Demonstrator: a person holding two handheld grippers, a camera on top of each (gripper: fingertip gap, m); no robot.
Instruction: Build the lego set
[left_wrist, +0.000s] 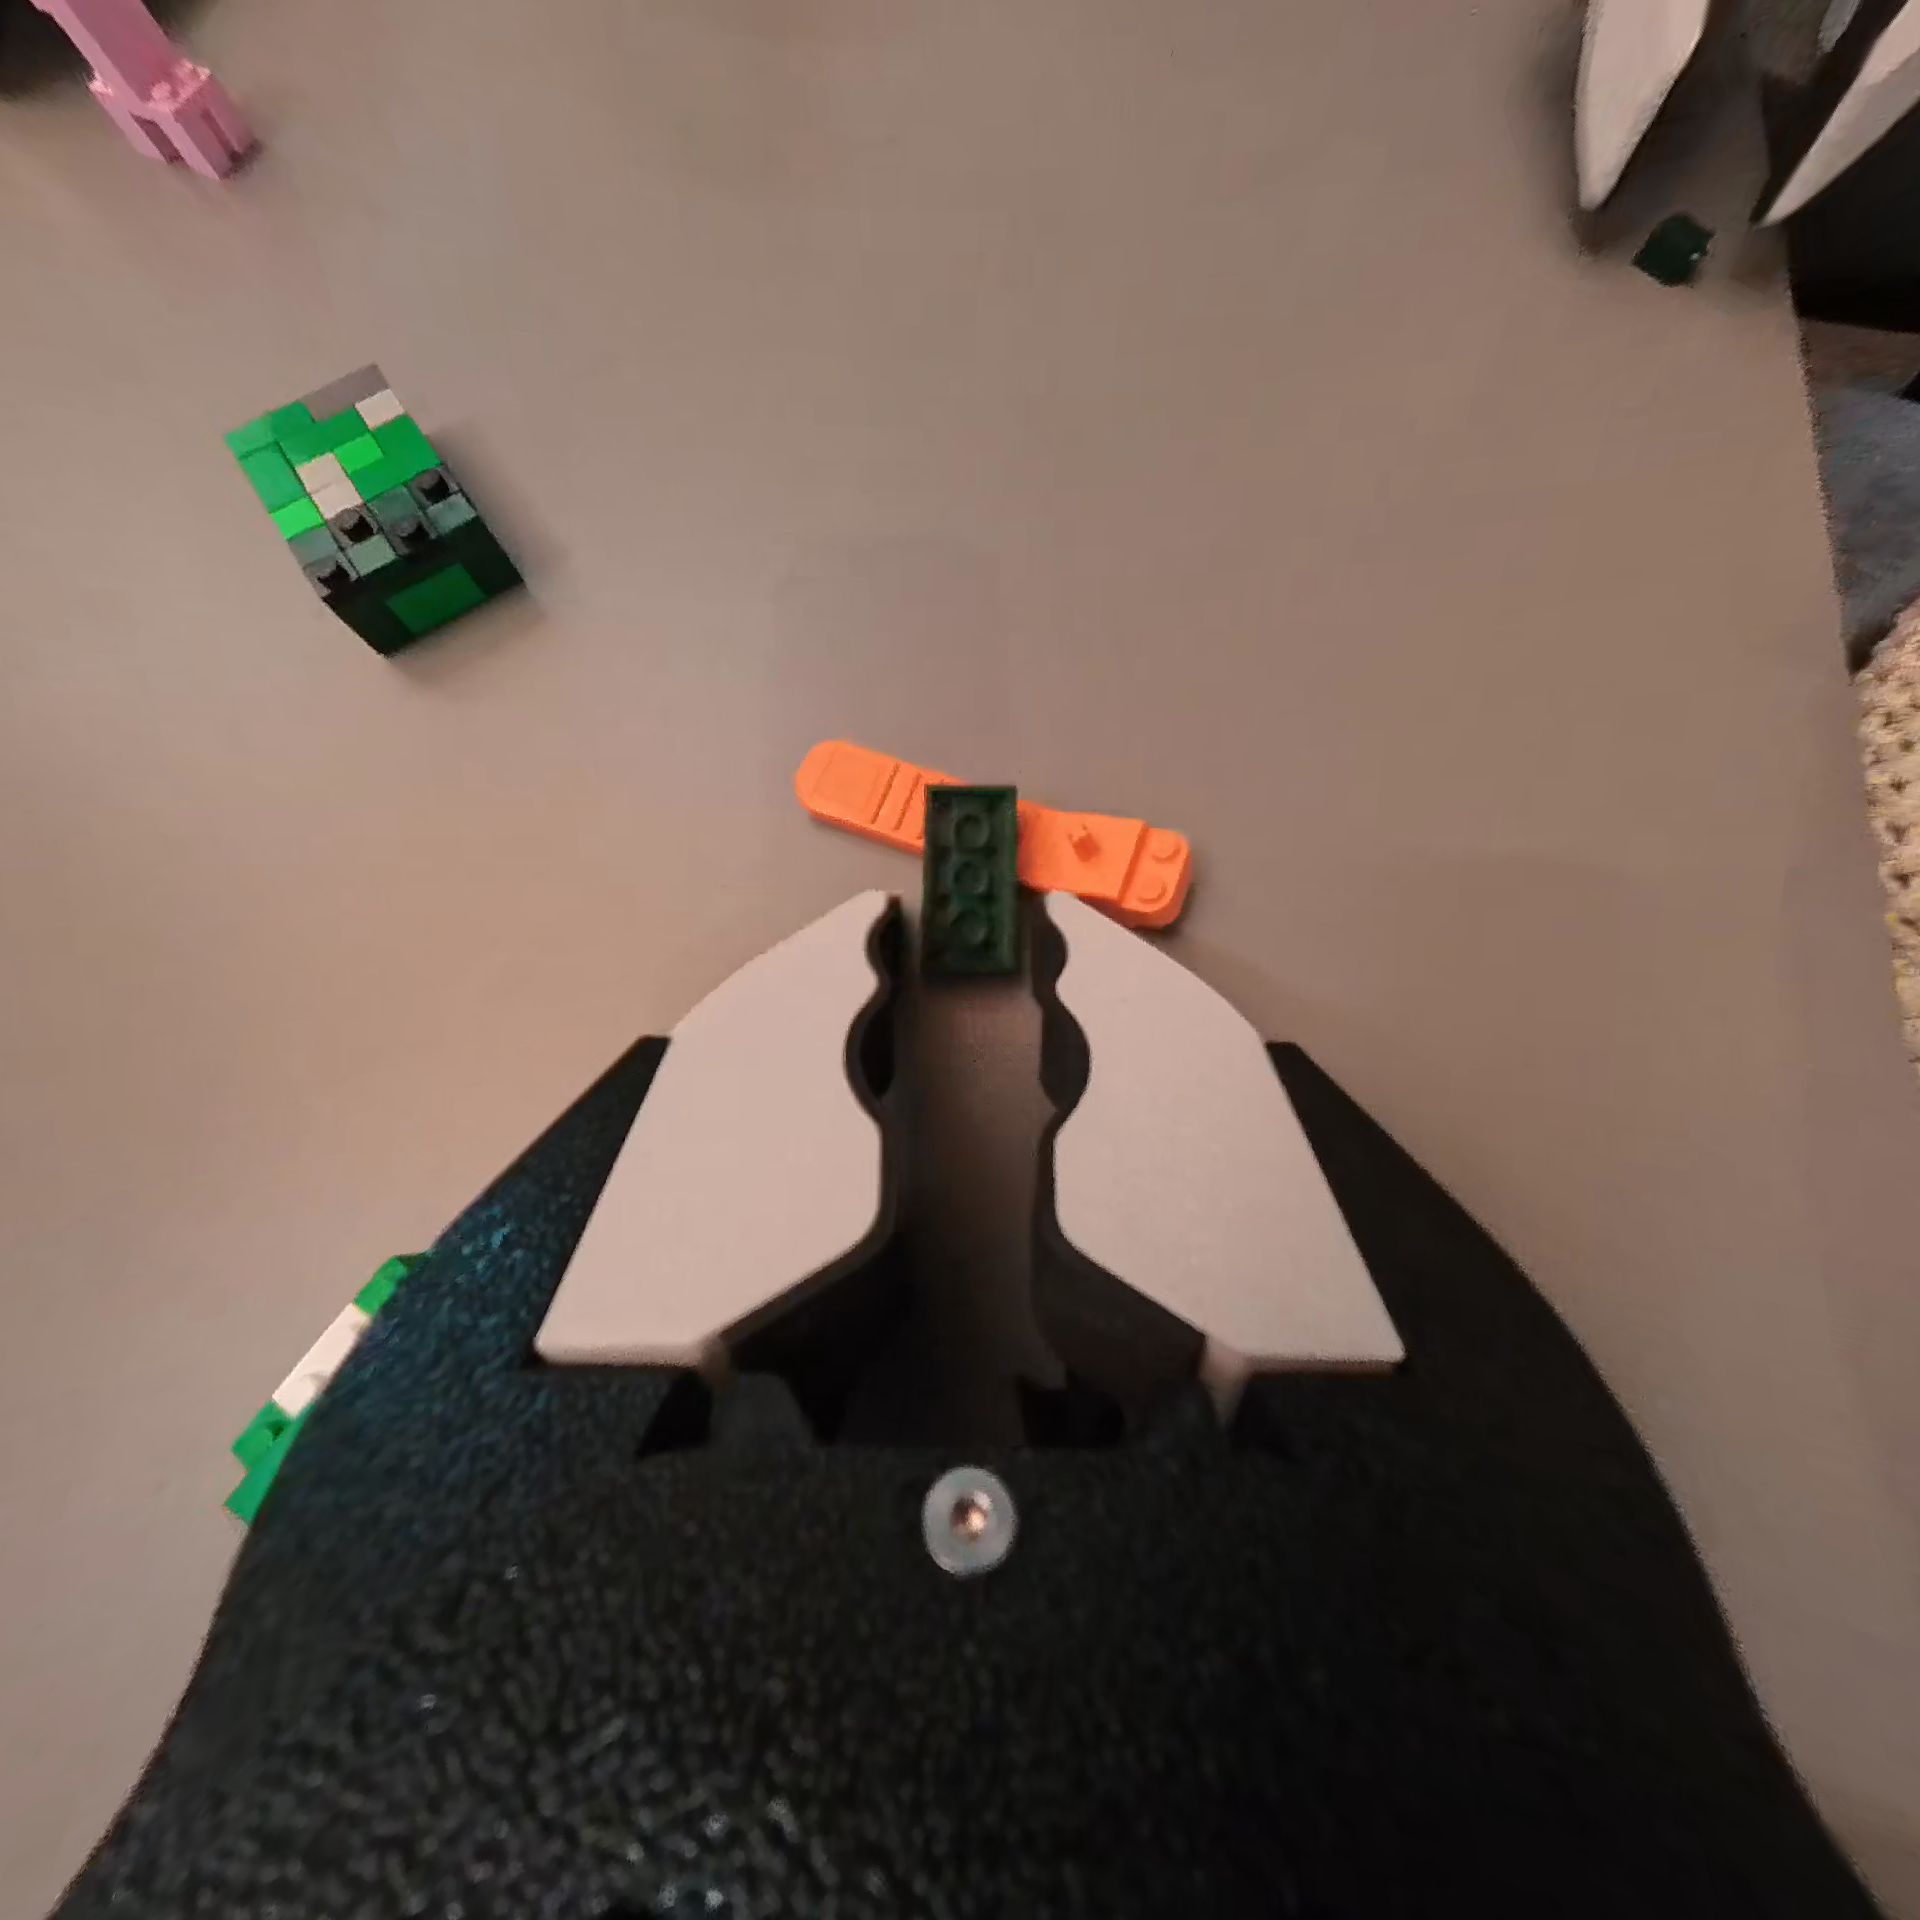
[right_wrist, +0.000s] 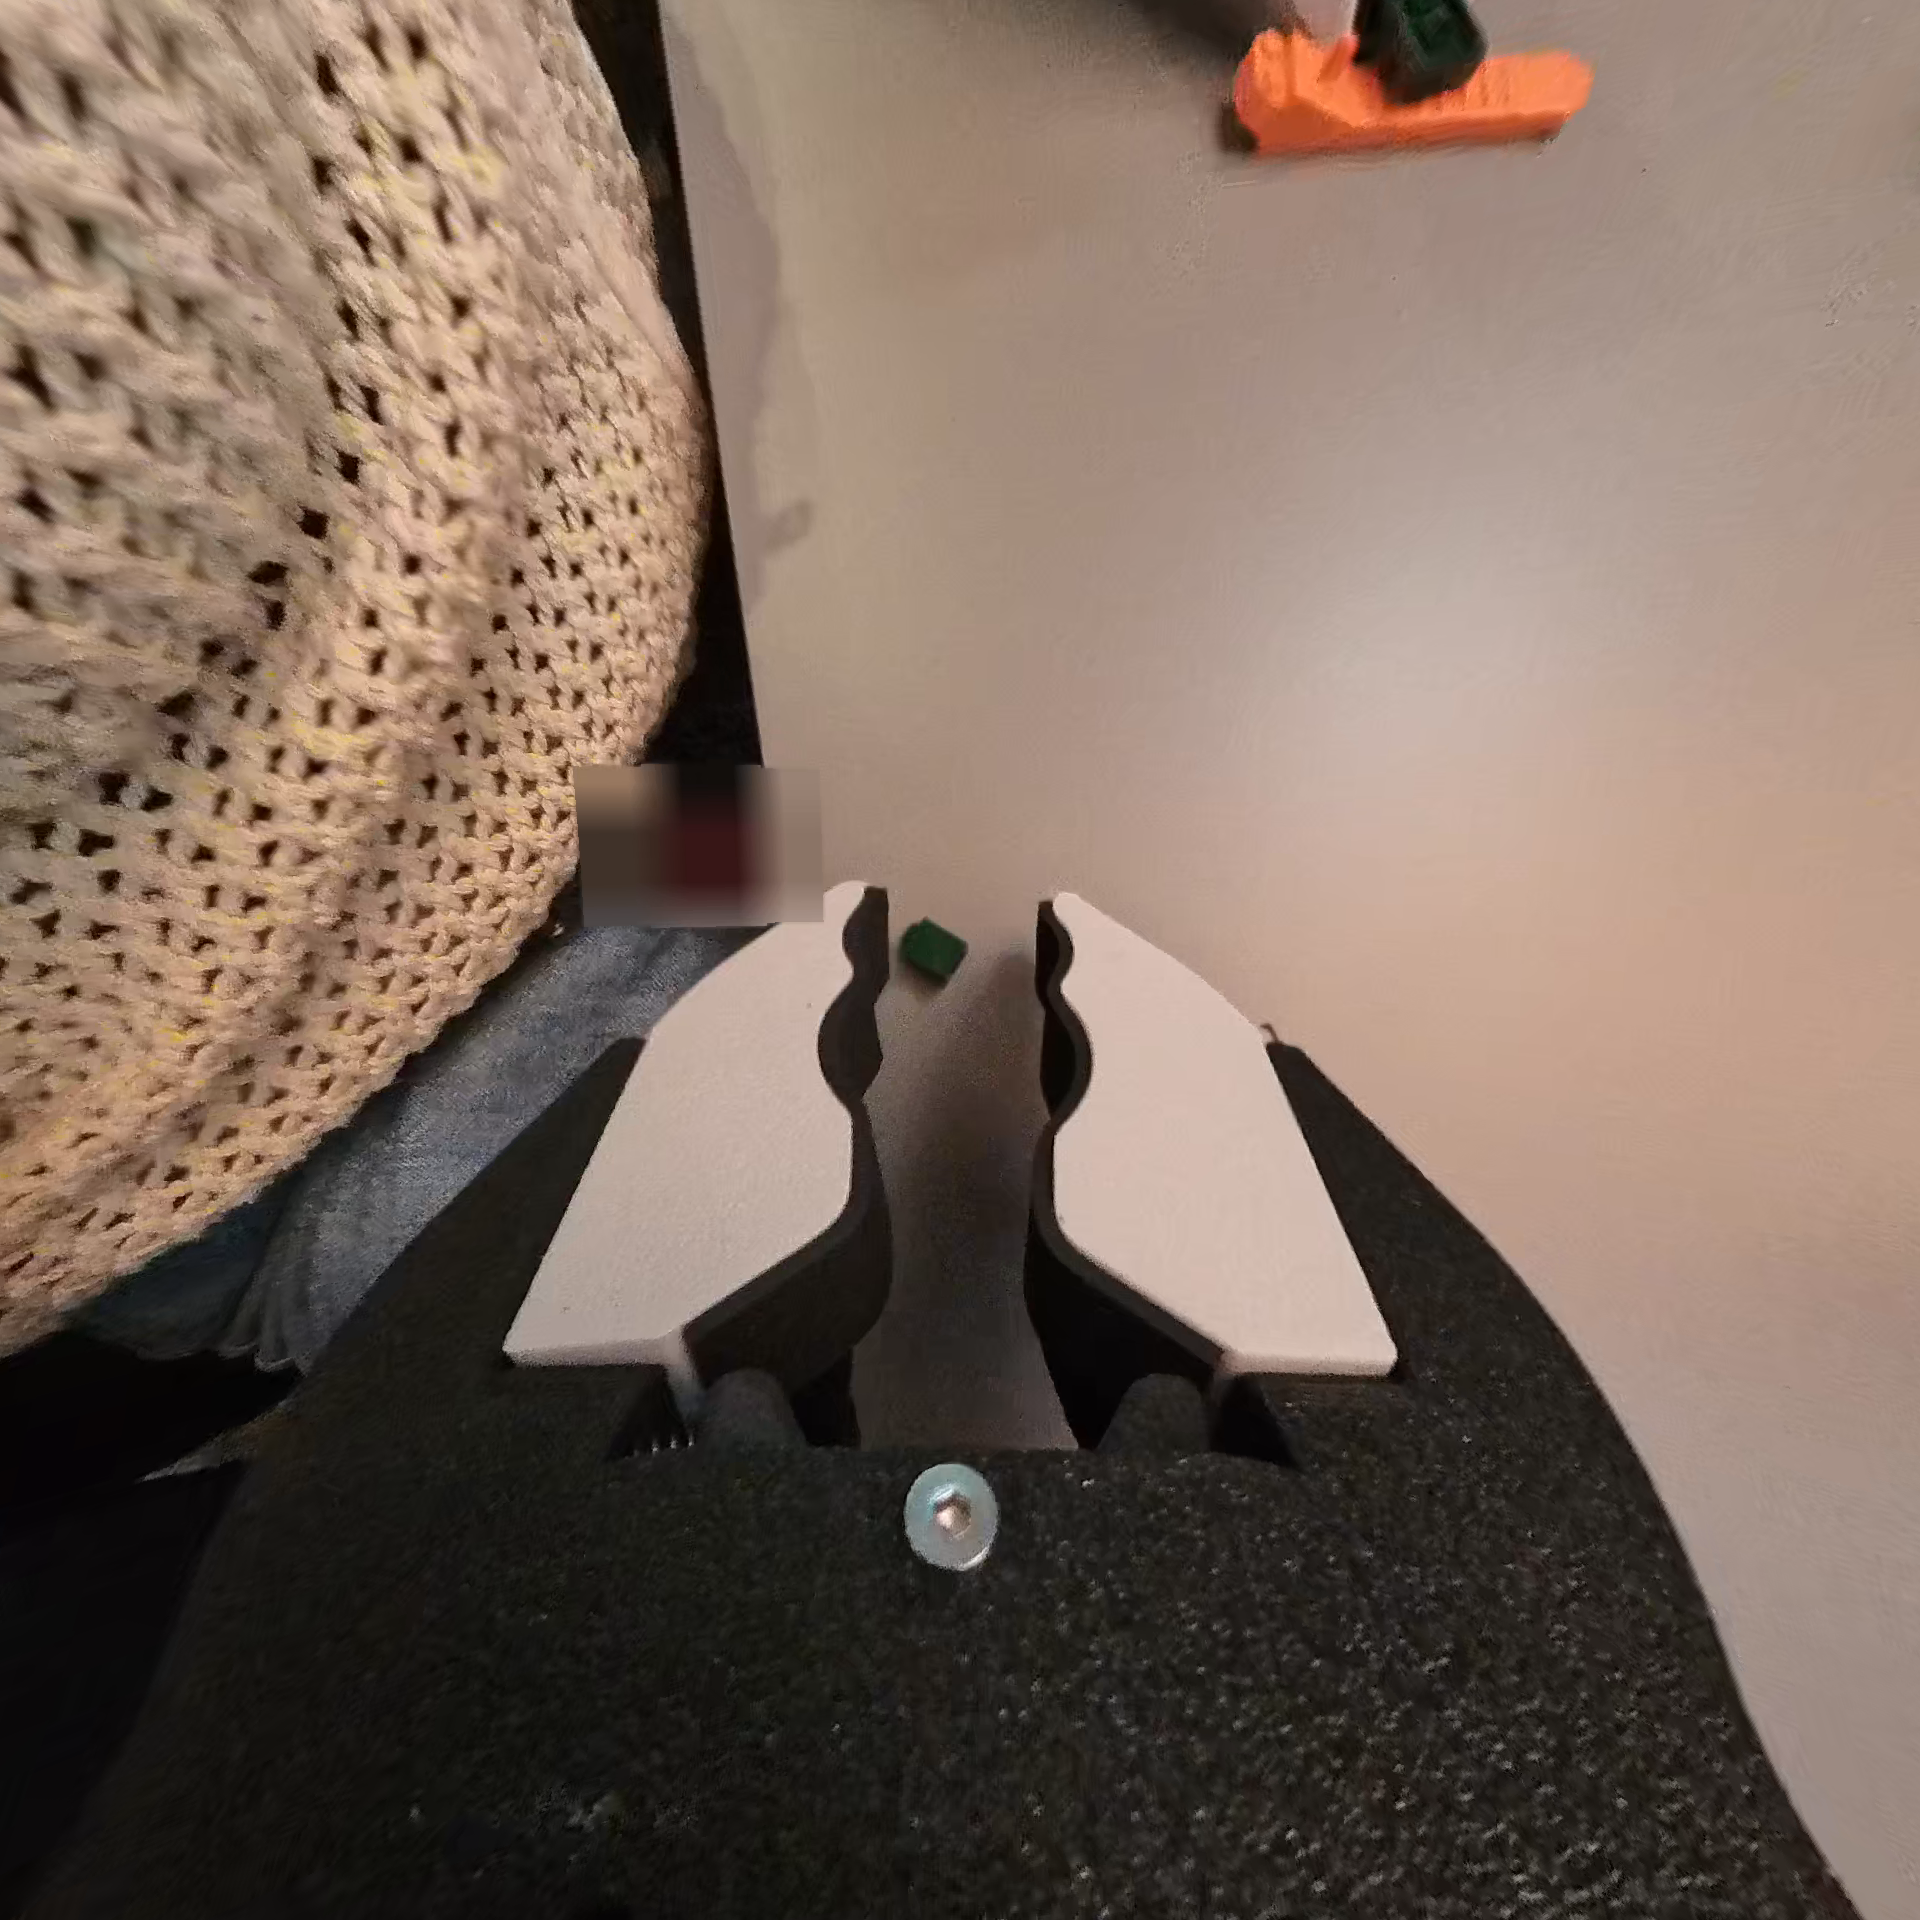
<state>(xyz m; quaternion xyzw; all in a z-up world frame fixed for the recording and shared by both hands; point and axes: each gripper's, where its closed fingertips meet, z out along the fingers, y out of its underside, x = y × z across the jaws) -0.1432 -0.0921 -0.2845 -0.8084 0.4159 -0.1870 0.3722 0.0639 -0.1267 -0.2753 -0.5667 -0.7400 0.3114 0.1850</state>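
while our left claw (left_wrist: 971, 914) clamps the dark green 2x4 plate (left_wrist: 971, 896) lengthwise along its fingers, our right claw (right_wrist: 961, 935) gapes apart around a small green piece (right_wrist: 932, 948) lying just ahead.

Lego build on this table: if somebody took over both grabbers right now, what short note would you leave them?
Left gripper: fingers appear shut on a dark green plate, held just over the orange brick separator.
Right gripper: open, holding nothing, near the table edge with a small green piece lying on the table between its fingers.
Done: a green block assembly lies on the table to the left; a pink build stands at the far left corner.
Left: attach the held plate, pick up the small green piece.
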